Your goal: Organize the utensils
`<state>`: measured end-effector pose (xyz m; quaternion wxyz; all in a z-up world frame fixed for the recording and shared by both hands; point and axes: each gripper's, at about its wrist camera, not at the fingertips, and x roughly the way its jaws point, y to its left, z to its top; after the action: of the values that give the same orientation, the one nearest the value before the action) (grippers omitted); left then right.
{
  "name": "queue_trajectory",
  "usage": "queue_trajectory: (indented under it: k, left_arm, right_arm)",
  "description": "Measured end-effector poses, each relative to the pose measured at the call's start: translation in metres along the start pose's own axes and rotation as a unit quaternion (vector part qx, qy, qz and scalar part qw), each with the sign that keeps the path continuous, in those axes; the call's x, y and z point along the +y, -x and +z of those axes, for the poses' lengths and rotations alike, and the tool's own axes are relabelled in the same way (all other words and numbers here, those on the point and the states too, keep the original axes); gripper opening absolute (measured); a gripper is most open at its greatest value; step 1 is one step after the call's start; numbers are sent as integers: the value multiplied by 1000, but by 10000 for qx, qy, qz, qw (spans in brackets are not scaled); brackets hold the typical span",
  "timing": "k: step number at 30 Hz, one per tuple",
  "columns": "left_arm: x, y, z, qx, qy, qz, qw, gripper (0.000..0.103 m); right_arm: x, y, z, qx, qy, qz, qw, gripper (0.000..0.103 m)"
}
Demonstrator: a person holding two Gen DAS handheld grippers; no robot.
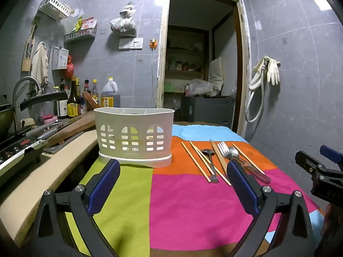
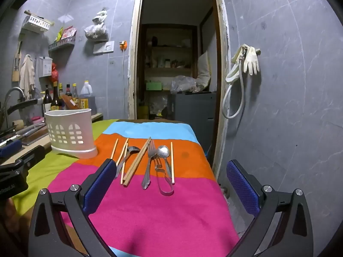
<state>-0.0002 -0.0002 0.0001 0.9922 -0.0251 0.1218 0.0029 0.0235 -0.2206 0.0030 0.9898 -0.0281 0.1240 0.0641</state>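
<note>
- Grey-tiled kitchen, open doorway behind; striped cloth (image 2: 150,203) spread over the counter, sink and bottles off the left edge.
- White caddy (image 1: 134,137) upright near the counter's far-left corner, compartments apparently empty.
- Utensils in a loose row on the orange stripe toward the far-right edge: chopsticks (image 2: 137,161), ladle (image 2: 128,156), fork (image 2: 150,162), spoon (image 2: 163,152), clear-handled piece (image 2: 165,182) beside them.
- Left gripper (image 1: 173,184) with fingers (image 1: 105,186) spread fully, nothing between; caddy just ahead, utensils off to the right finger's side.
- Right gripper (image 2: 171,184) likewise released and empty; row of utensils ahead, between the fingers' line of sight, not touched.
- Judged stage: very start, nothing sorted yet.
- Next move likely: right gripper forward and down onto one piece, pinching the handle flat against soft cloth, then carrying to the caddy.
</note>
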Motion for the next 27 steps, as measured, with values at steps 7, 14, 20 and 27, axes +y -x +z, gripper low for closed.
queue_trajectory:
  k: [7, 14, 20, 27]
  left_arm:
    - [0, 0, 0, 28, 28, -19, 10000, 98]
    - [6, -4, -2, 62, 109, -34, 9999, 98]
    - [6, -4, -2, 63, 125, -29, 9999, 98]
    - [5, -4, 0, 61, 121, -26, 9999, 98]
  right_arm:
    - [1, -1, 0, 11, -16, 22, 10000, 103]
    - [3, -3, 0, 34, 4, 15, 10000, 103]
    - [2, -3, -1, 50, 1, 19, 10000, 103]
    - [2, -3, 0, 56, 1, 24, 10000, 103]
